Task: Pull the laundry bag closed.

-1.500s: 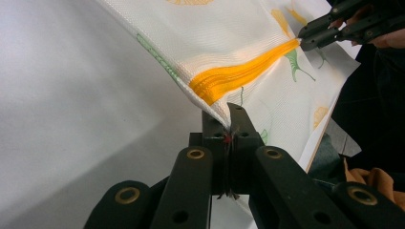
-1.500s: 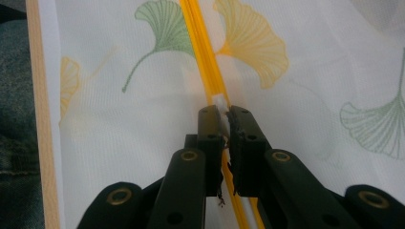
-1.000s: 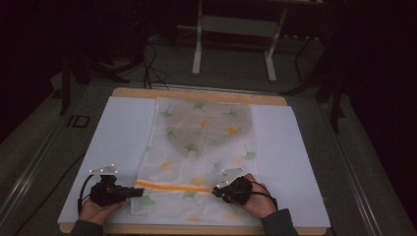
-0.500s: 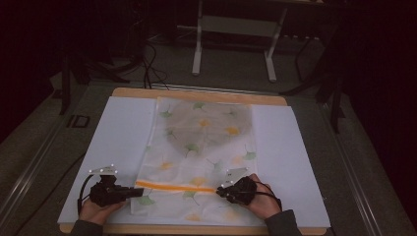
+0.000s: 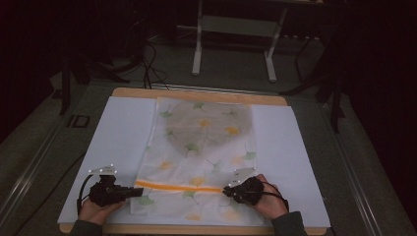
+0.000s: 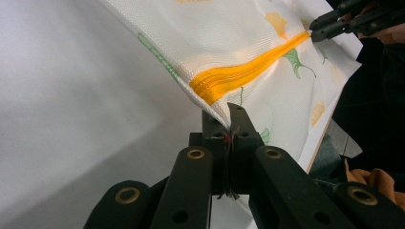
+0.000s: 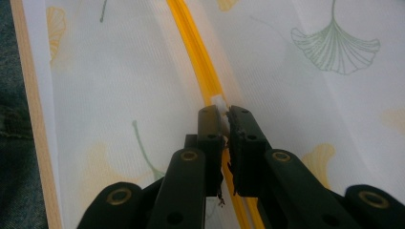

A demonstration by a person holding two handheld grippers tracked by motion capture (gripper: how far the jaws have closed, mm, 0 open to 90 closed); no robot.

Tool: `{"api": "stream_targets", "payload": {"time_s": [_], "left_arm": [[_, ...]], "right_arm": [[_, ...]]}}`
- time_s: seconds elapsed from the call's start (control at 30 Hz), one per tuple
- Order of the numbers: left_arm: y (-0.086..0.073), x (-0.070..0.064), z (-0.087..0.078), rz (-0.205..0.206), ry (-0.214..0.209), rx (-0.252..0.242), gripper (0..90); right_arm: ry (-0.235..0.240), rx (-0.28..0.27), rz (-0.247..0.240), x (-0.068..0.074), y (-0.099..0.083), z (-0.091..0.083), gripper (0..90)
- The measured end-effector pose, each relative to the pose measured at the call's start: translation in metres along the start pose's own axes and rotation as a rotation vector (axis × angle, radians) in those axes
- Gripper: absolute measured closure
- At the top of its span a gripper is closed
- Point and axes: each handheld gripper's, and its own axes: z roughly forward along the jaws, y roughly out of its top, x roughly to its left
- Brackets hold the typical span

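The mesh bag [image 5: 196,162] lies along the middle of the table [image 5: 196,230], its orange zipper [image 5: 178,187] near the front edge. The left gripper [image 5: 134,190] pinches the zipper's end closed; the right gripper [image 5: 227,191], clamped on the white pull [image 7: 218,102], has edged rightward, so the zipper looks to be sliding along.

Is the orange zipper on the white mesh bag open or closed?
Cannot tell: the orange zipper shows as one band; the right claw pinches its white pull.
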Motion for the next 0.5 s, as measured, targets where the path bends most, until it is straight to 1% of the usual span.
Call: {"api": "stream_targets", "payload": {"time_s": [0.37,0.5], "left_arm": [[0.0002,0.0001,-0.0004,0.003,-0.002,0.001,88.7],[0.0003,-0.0001,-0.0005,0.003,0.001,0.0,88.7]], "right_arm": [[0.002,0.015,0.003,-0.0049,-0.0058,-0.0051,84.3],[0.001,0.008,0.009,-0.0056,-0.007,-0.0066,84.2]]}}
